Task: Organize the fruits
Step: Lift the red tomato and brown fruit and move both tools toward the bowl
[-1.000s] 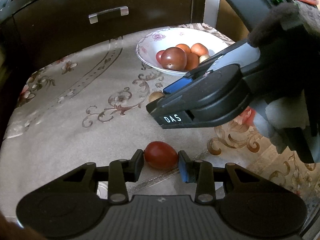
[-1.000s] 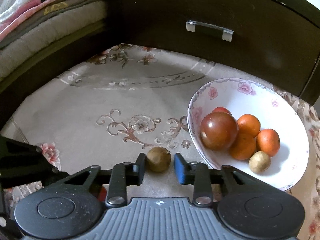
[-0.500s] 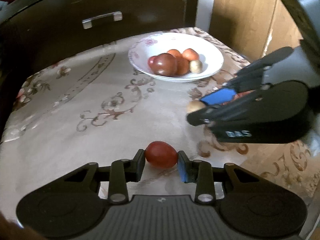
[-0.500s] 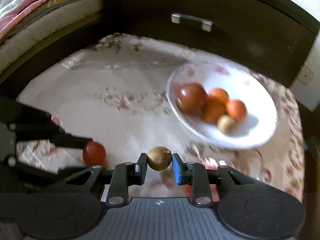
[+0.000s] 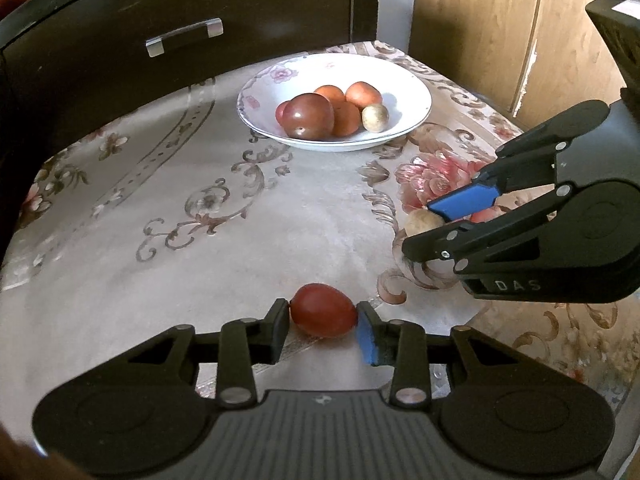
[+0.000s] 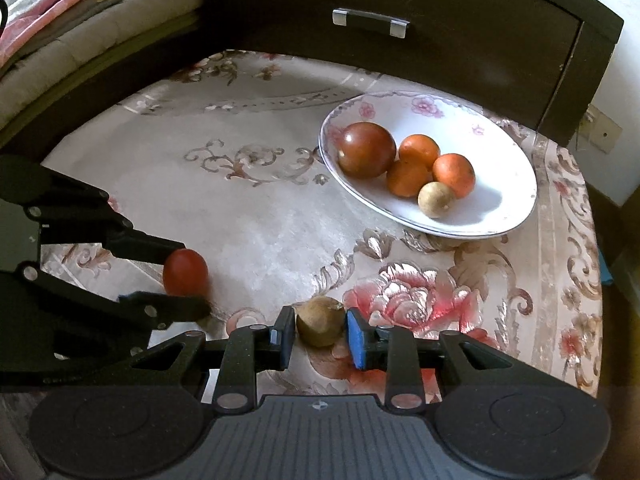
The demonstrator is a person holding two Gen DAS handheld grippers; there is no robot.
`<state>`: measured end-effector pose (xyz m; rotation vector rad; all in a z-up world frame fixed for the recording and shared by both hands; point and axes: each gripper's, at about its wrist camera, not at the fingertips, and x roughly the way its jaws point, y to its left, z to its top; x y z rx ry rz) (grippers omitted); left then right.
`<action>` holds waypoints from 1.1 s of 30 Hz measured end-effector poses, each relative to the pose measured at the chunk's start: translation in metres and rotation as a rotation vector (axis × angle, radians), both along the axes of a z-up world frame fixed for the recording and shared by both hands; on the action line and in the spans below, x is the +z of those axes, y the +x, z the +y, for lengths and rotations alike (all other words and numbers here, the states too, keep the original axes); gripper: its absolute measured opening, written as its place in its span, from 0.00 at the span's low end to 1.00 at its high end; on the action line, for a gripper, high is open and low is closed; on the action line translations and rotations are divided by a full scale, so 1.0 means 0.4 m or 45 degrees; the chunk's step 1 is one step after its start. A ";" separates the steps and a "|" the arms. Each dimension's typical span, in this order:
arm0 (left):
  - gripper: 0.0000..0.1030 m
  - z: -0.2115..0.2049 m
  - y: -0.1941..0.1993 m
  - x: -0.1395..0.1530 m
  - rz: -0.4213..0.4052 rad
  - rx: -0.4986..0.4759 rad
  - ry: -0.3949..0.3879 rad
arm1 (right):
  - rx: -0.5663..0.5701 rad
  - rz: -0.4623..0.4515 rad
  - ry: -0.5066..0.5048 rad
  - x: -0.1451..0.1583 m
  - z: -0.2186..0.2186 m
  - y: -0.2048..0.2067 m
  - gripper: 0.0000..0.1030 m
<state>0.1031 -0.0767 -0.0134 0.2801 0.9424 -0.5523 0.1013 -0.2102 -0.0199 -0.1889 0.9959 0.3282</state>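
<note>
Red and thin-skinned, the small tomato sits clamped across its middle in the left gripper, while the right gripper pinches the light, hard-shelled brown fruit; both need gentle pressure toward the bowl at 1 o'clock.

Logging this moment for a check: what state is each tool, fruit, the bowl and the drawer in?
Left tool: shut on the red tomato.
Right tool: shut on the brown fruit.
Bowl: upright on the tablecloth, holding five fruits in this view.
Drawer: closed.
</note>
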 end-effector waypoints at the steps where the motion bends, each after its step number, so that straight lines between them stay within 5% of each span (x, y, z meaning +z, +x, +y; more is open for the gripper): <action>1: 0.44 -0.001 0.001 0.000 0.001 0.003 0.001 | 0.003 -0.001 0.001 0.000 0.000 0.000 0.25; 33: 0.42 -0.038 0.008 0.028 -0.071 -0.008 0.050 | 0.014 -0.024 0.025 0.019 0.004 -0.004 0.21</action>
